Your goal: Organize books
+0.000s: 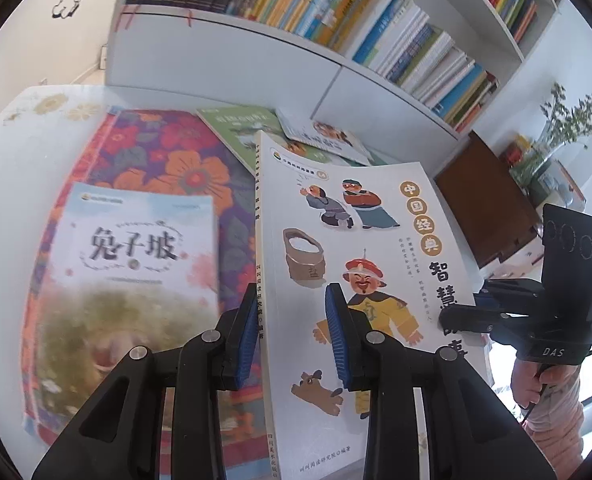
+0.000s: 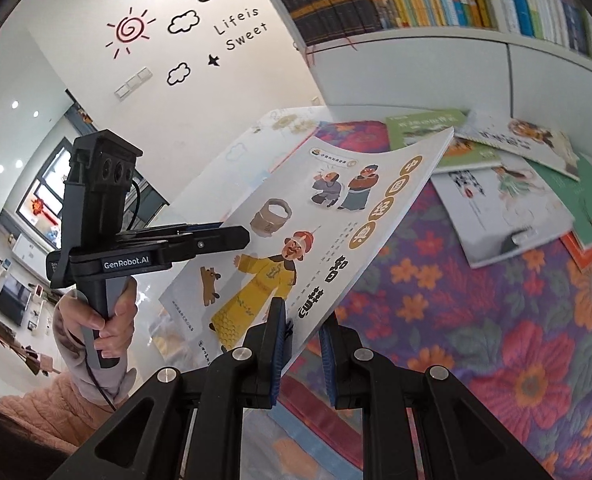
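- Blue pads of my left gripper (image 1: 292, 332) pinch the spine edge of the white storybook (image 1: 347, 248) at the frame's bottom centre; my right gripper (image 2: 303, 354) is pressed onto its opposite edge.
- That book hangs tilted, clear of the flowered cloth (image 1: 168, 168), with the rabbit-title book (image 1: 136, 256) lower left.
- I judge I should raise both sides evenly so the cover doesn't bow, then turn it upright toward the bookshelf (image 1: 375, 52) at upper right.

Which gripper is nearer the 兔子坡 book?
Left. Left gripper clamps the held cartoon book at its spine, beside the 兔子坡 book; right gripper clamps its far edge.
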`<state>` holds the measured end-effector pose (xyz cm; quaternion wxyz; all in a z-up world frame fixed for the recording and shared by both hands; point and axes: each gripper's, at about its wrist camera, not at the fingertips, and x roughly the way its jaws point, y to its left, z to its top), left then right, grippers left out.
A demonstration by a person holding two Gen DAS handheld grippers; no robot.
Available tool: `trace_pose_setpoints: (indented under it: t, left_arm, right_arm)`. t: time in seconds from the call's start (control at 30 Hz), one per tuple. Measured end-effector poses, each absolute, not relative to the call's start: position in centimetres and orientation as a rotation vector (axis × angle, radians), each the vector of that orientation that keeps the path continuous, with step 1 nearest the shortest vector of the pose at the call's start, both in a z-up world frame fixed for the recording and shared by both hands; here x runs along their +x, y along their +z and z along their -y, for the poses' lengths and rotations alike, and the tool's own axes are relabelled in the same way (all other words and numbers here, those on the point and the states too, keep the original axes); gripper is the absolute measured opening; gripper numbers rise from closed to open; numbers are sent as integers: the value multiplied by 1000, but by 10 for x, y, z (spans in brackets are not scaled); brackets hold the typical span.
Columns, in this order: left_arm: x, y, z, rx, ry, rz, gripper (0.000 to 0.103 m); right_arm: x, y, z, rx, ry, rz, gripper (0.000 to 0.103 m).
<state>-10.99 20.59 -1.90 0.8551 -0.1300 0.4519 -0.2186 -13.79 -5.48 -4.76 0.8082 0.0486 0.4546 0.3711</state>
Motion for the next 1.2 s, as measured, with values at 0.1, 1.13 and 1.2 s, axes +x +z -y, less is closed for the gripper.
trace_pose_setpoints:
  t: [0.1, 1.13, 1.2]
  left_arm:
    - [-104, -16, -225, -285, -450, -947, 30]
    - [-69, -92, -341, -303, -244, -1046, 31]
    - [-70, -92, -340, -280, -228, -1049, 31]
  right_arm:
    - [-133, -43, 37, 83, 809, -969, 16]
    - [-69, -135, -108, 92, 873, -1162, 17]
    - [-69, -136, -109, 87, 870, -1159, 18]
